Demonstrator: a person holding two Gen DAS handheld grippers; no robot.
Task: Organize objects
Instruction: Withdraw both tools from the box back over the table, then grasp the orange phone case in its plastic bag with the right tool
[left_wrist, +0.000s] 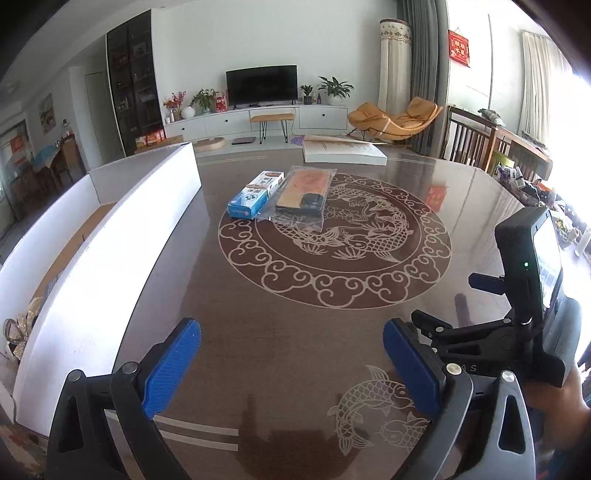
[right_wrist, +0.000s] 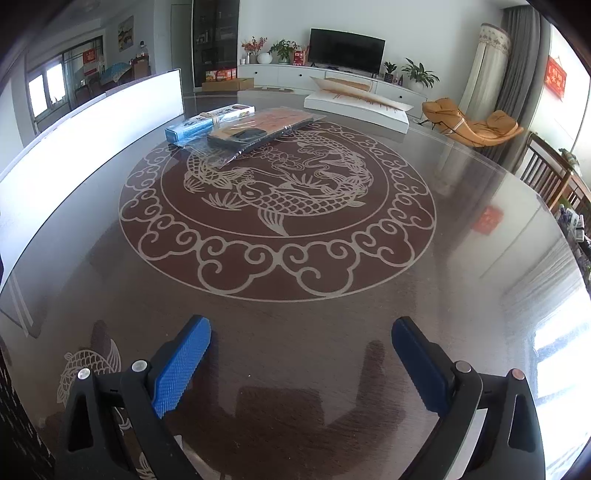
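Observation:
A blue and white carton (left_wrist: 255, 194) (right_wrist: 207, 121) lies on the dark glass table (left_wrist: 295, 332) (right_wrist: 295, 332), far from both grippers. Touching its right side is a clear plastic bag (left_wrist: 303, 195) (right_wrist: 255, 129) with an orange and black item inside. My left gripper (left_wrist: 291, 365) hovers open over the near table edge, nothing between its blue pads. The right gripper (right_wrist: 301, 365) is open too, empty, low over the near table. In the left wrist view, the right gripper's black body (left_wrist: 528, 295) shows at the right, held by a hand (left_wrist: 554, 398).
A large open white box (left_wrist: 110, 240) (right_wrist: 92, 122) stands along the table's left side, with a gold bow (left_wrist: 22, 325) inside it. A flat white box lid (left_wrist: 343, 149) (right_wrist: 358, 105) lies at the far edge. Wooden chairs (left_wrist: 476, 140) stand at the right.

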